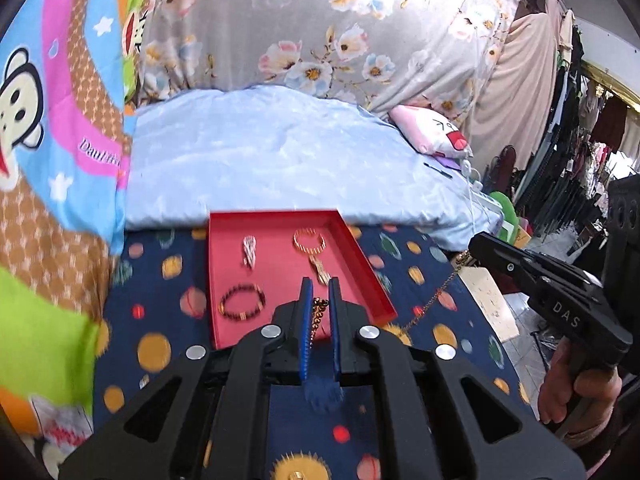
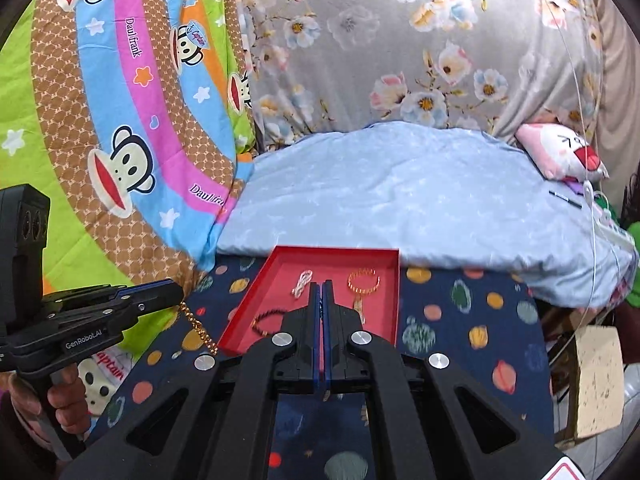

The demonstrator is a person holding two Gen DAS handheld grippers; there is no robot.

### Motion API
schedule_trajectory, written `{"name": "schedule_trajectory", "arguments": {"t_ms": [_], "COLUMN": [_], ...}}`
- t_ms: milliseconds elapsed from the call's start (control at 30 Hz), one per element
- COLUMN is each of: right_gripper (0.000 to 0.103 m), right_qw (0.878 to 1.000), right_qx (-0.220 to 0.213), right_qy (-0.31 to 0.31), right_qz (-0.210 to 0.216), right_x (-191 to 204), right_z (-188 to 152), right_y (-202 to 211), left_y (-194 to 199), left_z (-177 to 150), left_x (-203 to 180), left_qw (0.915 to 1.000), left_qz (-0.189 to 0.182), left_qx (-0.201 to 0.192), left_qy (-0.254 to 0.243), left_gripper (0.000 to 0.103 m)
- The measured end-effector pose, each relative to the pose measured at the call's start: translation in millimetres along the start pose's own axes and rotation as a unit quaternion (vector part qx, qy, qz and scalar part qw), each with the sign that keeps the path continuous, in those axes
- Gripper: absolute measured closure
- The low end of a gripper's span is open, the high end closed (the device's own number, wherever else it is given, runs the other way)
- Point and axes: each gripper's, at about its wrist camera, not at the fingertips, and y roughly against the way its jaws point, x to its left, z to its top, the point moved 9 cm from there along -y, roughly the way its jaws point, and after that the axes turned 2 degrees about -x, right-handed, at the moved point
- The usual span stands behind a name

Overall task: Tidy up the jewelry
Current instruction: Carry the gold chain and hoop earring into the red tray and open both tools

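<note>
Cartoon-monkey quilt [image 2: 120, 128] fills the left, and beside it the left gripper [image 1: 319, 294] pinches one end of a gold chain [image 2: 198, 326] in narrow jaws. Centre, a red tray [image 1: 352, 248] on the planet-print cloth [image 1: 160, 304] holds a beaded bracelet [image 1: 242, 300], a white clip [image 1: 249, 254] and a gold bangle [image 1: 309, 240]. Rightward, the right gripper [image 2: 322, 292] is pressed closed on the chain's other end.

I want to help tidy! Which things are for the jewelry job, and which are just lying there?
For the job: red tray, gold chain, beaded bracelet, gold bangle.
Just lying about: pink pillow, blue quilt, monkey blanket.
</note>
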Motion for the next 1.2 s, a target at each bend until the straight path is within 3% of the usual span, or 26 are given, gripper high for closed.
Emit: {"name": "schedule_trajectory", "arguments": {"t_ms": [133,300,633,733,800,967,1200], "right_gripper": [0.102,0.102,0.102,0.099,0.095,0.094,0.094], "right_qw": [1.0,1.0,0.996,0.996,0.996,0.997,0.998], "right_qx": [0.006,0.023,0.087,0.087,0.083,0.069,0.063], "right_qy": [-0.006,-0.011,-0.015,-0.001,0.0,-0.005,-0.007], "right_qz": [0.007,0.004,-0.006,-0.024,-0.027,-0.025,-0.022], "right_x": [-3.5,-9.7,-26.2,-28.1,-28.5,-29.3,-26.2], "right_z": [17.5,19.1,-26.1,-32.3,-31.9,-26.7,-27.0], "right_y": [-30.9,-71.7,-140.5,-145.5,-144.3,-137.2,-124.8], "left_y": [-26.8,-67.8,-155.7,-163.7,-164.0,-155.5,-144.2], "left_z": [23.1,37.3,24.5,19.9,19.0,20.8,14.5], "left_x": [4.2,10.6,32.9,41.2,45.4,48.3,44.4], "left_qw": [0.9999,0.9999,0.9981,0.9975,0.997,0.997,0.9972], "left_qz": [-0.011,0.005,0.034,0.042,0.043,0.066,0.062], "left_qx": [0.005,0.009,0.052,0.053,0.054,0.039,0.04], "left_qy": [0.001,-0.009,0.002,0.02,0.033,0.014,0.009], "left_gripper": [0.096,0.096,0.096,0.092,0.069,0.069,0.069]}}
